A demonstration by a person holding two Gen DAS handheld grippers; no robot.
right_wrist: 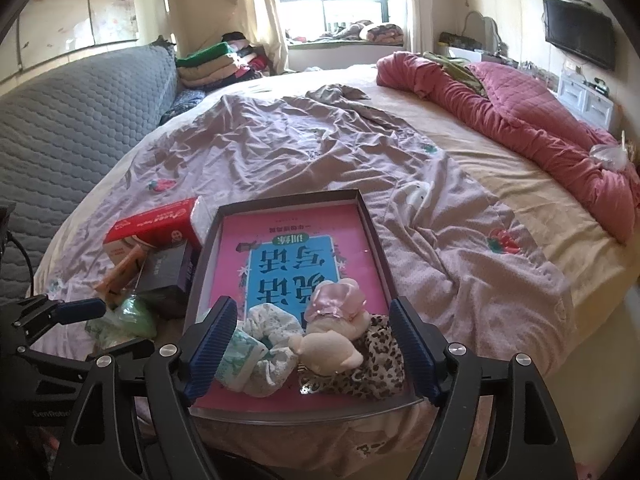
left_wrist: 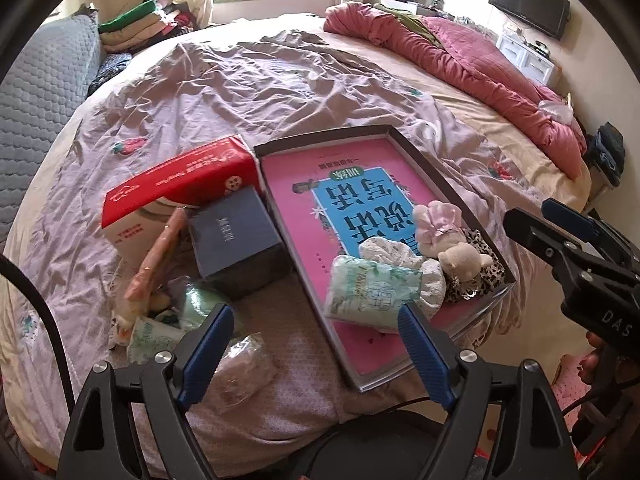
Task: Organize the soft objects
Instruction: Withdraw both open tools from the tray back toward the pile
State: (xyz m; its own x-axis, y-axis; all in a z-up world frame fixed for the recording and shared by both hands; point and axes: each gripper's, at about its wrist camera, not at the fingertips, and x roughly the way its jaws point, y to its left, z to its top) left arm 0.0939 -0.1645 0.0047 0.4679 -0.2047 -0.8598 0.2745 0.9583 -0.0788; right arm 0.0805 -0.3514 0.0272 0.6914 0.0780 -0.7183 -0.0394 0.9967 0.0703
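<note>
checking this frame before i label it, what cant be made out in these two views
- Left wrist view: the clutter left of the tray is a jumble, partly behind the left gripper fingers; single items can't be told apart.
- Right wrist view: the tissue pack is partly behind a finger of the right gripper.
- Both views: small print on the red box is too small to read.

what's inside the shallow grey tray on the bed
In the tray: a pink book, tissue pack, white scrunchie, leopard scrunchie and plush toy. They cover the book's near end.
</note>
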